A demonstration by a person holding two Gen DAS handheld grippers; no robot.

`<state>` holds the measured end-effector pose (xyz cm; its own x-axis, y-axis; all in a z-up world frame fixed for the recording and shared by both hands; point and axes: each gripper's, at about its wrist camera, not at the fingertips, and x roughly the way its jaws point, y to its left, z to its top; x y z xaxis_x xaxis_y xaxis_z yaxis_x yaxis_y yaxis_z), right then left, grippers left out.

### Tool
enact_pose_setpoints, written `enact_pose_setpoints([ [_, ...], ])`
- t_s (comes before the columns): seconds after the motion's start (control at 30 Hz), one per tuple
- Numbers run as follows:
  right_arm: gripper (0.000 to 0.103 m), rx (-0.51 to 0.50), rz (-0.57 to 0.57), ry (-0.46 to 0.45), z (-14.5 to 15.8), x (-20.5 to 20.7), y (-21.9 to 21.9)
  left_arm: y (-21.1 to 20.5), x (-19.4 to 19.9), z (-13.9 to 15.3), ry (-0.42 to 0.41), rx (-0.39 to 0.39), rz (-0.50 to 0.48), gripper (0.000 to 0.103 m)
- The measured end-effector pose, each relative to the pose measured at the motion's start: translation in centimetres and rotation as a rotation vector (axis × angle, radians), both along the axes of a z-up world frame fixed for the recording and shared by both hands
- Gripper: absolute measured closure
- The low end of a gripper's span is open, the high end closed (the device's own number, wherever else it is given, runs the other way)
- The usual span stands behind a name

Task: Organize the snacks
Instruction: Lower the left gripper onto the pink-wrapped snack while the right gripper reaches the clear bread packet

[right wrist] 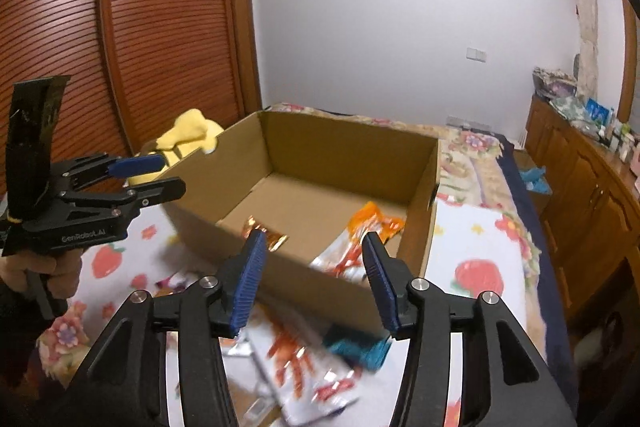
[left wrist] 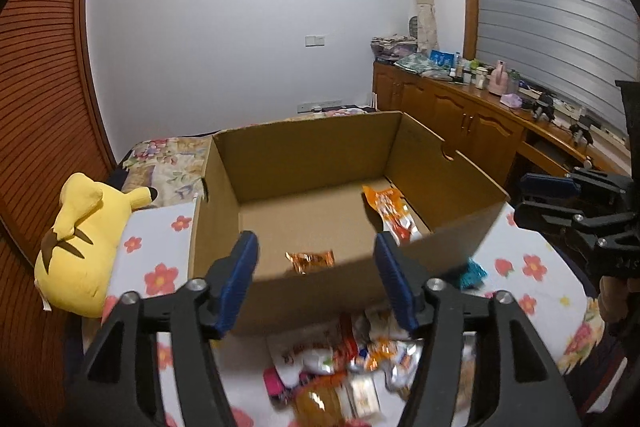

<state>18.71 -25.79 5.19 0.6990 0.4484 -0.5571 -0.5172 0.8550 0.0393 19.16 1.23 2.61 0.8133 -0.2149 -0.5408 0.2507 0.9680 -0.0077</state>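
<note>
Both my left claw [left wrist: 316,279] and right claw [right wrist: 314,279] gape empty; two packets lie in the box [left wrist: 320,279], the heap at six o'clock [left wrist: 344,367] waits.

White wall [left wrist: 240,27], louvered wooden doors [right wrist: 160,27], wooden sideboard [left wrist: 460,111], perhaps shuttered window [left wrist: 552,7]

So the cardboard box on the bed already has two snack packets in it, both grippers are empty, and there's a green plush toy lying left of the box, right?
Not quite: the plush toy is yellow, not green, as the left wrist view shows. The rest holds: the cardboard box contains two snack packets, a small orange one and a longer orange-and-white one, and the left gripper and right gripper are both empty.
</note>
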Motion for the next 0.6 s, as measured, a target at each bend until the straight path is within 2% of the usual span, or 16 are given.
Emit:
enact_pose_setpoints([
  [0.23,0.049,0.027,0.011,0.034,-2.1,-3.9,0.3,0.7,-3.3,-2.0,0.016,0.003,-0.004,0.034],
  [0.6,0.048,0.021,0.066,0.08,-5.2,-6.2,2.3,1.1,-5.4,-8.0,0.131,0.0,0.008,0.034],
])
